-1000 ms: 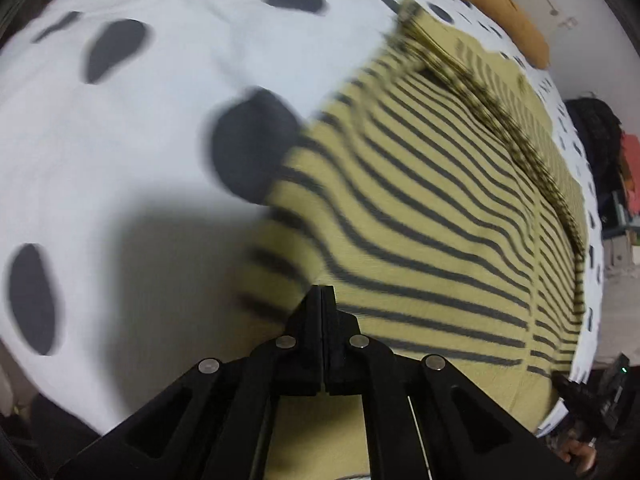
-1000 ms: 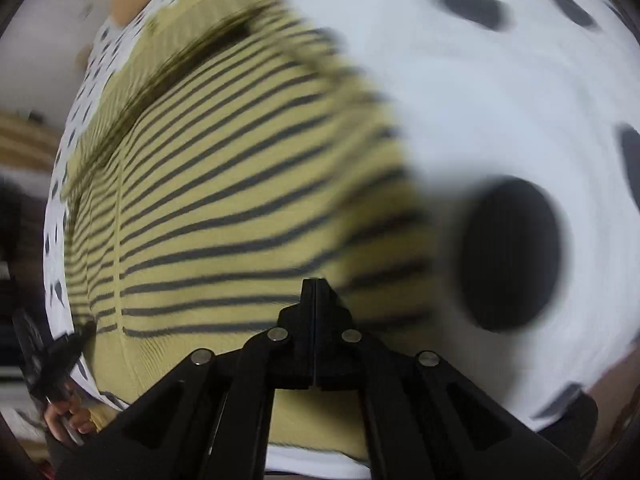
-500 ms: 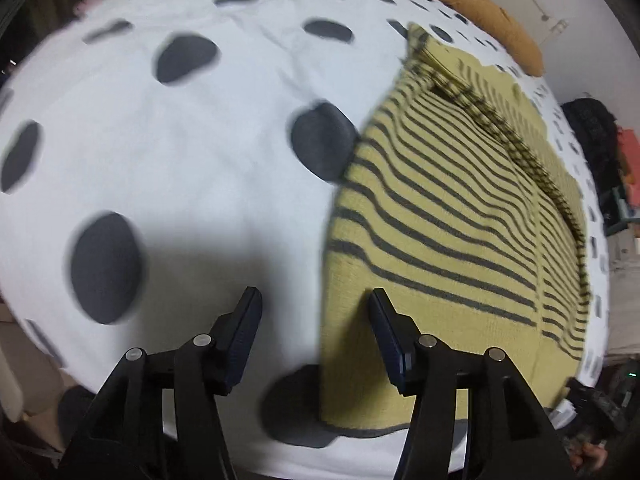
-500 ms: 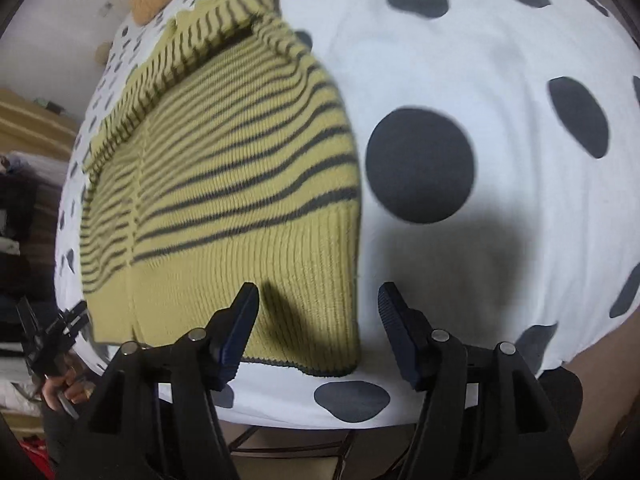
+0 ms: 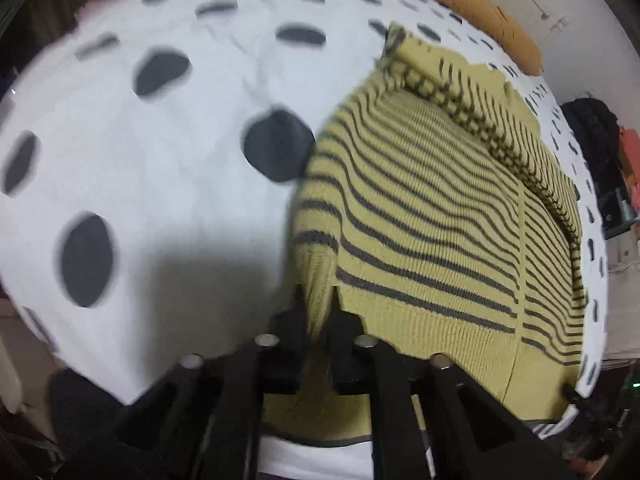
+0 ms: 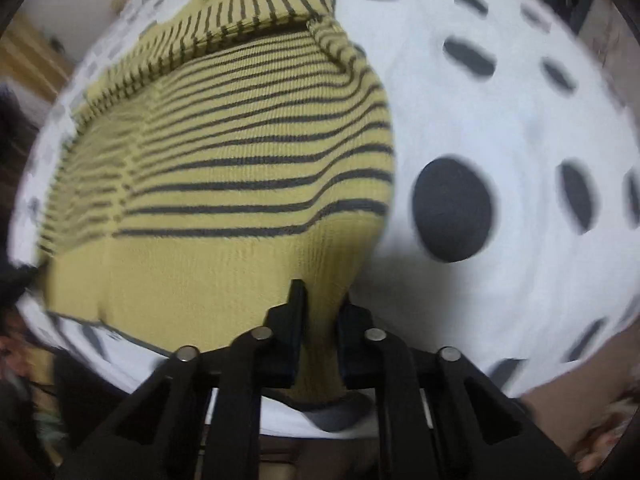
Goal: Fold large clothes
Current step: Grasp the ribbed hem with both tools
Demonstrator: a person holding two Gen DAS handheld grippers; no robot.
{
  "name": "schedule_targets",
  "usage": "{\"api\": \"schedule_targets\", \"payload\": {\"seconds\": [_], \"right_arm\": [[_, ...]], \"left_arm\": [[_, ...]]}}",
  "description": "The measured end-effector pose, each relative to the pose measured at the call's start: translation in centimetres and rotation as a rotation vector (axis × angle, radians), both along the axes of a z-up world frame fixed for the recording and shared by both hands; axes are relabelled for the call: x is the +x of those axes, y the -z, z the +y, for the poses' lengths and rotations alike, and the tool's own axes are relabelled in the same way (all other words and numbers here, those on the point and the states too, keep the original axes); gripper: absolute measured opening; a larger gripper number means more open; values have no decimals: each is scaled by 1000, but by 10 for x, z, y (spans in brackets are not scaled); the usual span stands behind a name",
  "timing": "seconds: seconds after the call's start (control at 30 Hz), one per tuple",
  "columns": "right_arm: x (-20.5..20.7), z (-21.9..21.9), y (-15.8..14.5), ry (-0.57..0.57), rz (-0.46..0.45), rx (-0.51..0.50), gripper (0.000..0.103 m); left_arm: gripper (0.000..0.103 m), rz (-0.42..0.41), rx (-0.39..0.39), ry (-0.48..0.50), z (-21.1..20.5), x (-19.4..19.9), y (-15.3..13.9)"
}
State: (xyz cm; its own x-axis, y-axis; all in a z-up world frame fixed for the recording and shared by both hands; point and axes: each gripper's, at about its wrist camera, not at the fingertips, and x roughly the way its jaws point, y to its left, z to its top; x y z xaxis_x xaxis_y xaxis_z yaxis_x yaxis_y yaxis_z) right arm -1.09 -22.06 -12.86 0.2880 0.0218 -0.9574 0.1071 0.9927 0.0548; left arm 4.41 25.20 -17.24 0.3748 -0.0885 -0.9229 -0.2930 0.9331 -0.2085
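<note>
sweater: yellow-green knit sweater (image 5: 432,216) with thin dark horizontal stripes, plain ribbed hem band at the near edge. Partly folded, upper portion turned over along a thick striped ridge at the far side.
location: lies on a white sheet (image 5: 168,184) with large dark oval dots, near edge of the sweater close to the sheet's front edge.
near corners: both hem corners are lifted off the sheet into peaks, cloth between them sagging flat.
left view only: orange cushion (image 5: 472,4) past the far end of the sheet; dark clutter at the right rim, too blurred to name; vertical seam line down the sweater's right part.
right view only: the fold ridge from the other side, its striped flap (image 6: 276,4) lying flat toward the far end; a large dot (image 6: 452,210) just beside the sweater's edge; sheet's front edge with a dot under the hem.
left gripper (image 5: 320,312): nearly closed, pinching the bunched hem corner between both fingers.
right gripper (image 6: 320,312): narrow gap, filled by the ribbed hem corner, clamped and pulled up.
blur: both views motion-smeared, dots streaked.
</note>
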Motion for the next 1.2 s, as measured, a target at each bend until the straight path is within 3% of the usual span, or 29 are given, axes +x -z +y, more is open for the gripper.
{"api": "schedule_targets", "payload": {"seconds": [0.07, 0.13, 0.23, 0.3, 0.33, 0.37, 0.4, 0.43, 0.47, 0.5, 0.73, 0.8, 0.83, 0.87, 0.93, 1.0, 1.2], "right_arm": [[-7, -2, -16, -16, -17, -27, 6], [-9, -15, -16, 7, -14, 18, 6], [-4, -25, 12, 51, 29, 133, 9], [-9, -30, 29, 79, 37, 252, 11], [-12, -33, 32, 82, 28, 292, 19], [-16, -37, 33, 88, 6, 326, 25], [-18, -40, 33, 97, 1, 337, 40], [-19, -44, 34, 109, -4, 344, 53], [-20, -48, 34, 120, -12, 339, 57], [-20, -51, 36, 119, -19, 337, 58], [-12, -43, 44, 27, -39, 452, 66], [-12, -33, 42, -29, -47, 494, 65], [-10, -27, 43, -46, -43, 465, 63], [-8, -22, 45, -65, -35, 425, 61], [-4, -15, 44, -91, -45, 370, 42], [-5, -18, 38, -91, -78, 401, 28], [-2, -7, 14, -151, -174, 420, 25]], "left_arm": [[5, -4, 6, 15, 5, -6, -11], [5, 49, -37, 15, 13, -5, 6], [8, 96, -100, -13, 25, -9, 41], [12, 68, -155, -31, 32, -12, 44], [13, 50, -186, -31, 36, -17, 42], [23, 37, -207, -25, 39, -18, 39], [41, 27, -209, -18, 42, -19, 37], [50, 18, -203, -11, 44, -21, 35], [62, 13, -191, 0, 45, -23, 35], [62, 15, -191, 11, 45, -24, 36], [62, 8, -266, 106, 17, -24, 42], [59, 31, -216, 142, 2, -20, 46], [58, 44, -171, 158, -4, -17, 47], [50, 45, -147, 166, -8, -16, 46], [16, 39, -150, 170, -10, -14, 42], [14, 26, -148, 178, -12, -12, 34], [13, -67, -57, 246, -27, -12, 2]]}}
